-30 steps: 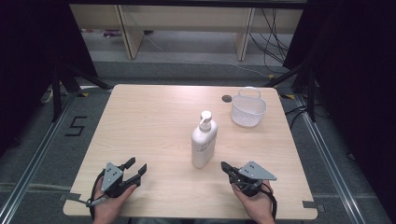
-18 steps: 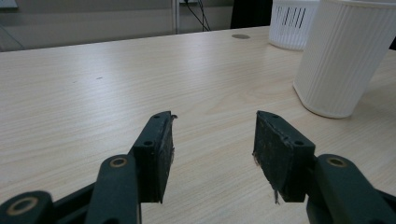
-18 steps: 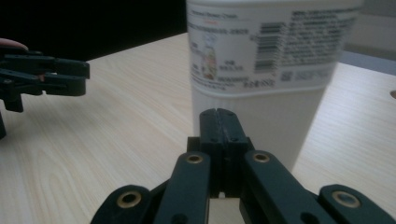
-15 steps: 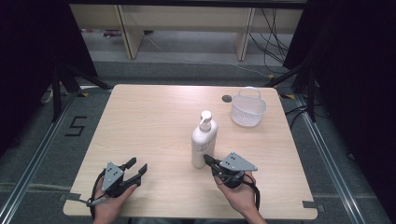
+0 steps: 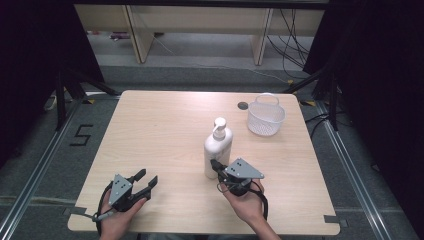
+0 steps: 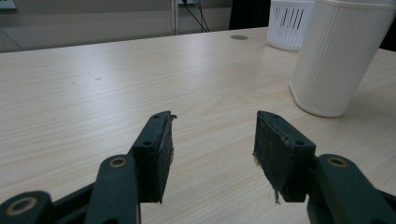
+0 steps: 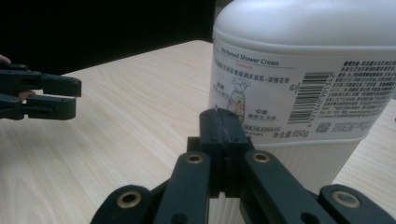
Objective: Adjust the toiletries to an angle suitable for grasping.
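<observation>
Closed right gripper at a pump bottle, left gripper spread wide

The wooden table [image 5: 165, 130] bears a white pump bottle [image 5: 217, 148] standing upright right of centre, with a white basket [image 5: 266, 118] at the far right. The right gripper [image 5: 216, 165], jaws pressed together and empty, sits just near of the bottle's base; the left gripper [image 5: 145, 178], jaws wide apart, rests at the near left.

Handheld grippers: appearance on inspection

Left gripper [image 5: 146, 181] and right gripper [image 5: 215, 165] are both black, each topped by a grey three-cornered plate with small dark holes. Brass-coloured pivot pins sit in the linkage arms. Jaw faces carry dark pads, frayed at the edges on the left unit. A black cable loops from each body. Both forearms are bare, with no sleeves in view.
</observation>
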`<state>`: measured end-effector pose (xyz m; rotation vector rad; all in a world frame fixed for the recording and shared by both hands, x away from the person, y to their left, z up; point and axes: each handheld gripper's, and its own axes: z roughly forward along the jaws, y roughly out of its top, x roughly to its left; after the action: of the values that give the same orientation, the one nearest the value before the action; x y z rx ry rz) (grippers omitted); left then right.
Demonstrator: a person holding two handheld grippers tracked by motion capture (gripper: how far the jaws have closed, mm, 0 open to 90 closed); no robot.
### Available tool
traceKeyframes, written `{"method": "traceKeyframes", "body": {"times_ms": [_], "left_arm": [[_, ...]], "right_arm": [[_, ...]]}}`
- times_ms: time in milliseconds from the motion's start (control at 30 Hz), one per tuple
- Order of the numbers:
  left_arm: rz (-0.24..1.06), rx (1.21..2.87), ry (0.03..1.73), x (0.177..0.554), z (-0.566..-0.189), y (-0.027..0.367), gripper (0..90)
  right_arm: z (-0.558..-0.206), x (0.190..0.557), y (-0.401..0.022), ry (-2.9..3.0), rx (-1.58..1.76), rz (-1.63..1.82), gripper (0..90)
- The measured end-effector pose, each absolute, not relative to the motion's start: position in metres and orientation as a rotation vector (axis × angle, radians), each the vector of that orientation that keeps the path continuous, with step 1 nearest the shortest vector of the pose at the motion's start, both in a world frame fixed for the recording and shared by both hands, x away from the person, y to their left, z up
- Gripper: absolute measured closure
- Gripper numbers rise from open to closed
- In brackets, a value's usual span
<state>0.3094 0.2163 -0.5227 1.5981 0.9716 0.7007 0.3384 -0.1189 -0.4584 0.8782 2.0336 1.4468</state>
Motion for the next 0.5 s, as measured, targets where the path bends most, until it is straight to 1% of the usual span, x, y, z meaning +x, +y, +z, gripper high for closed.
{"method": "traceKeyframes", "body": {"times_ms": [500], "left_arm": [[0.697, 1.591, 0.955, 0.309, -0.523, 0.216, 46.3]], "right_arm": [[-0.459, 0.356, -0.095, 1.978, 0.932, 1.417, 89.4]]}}
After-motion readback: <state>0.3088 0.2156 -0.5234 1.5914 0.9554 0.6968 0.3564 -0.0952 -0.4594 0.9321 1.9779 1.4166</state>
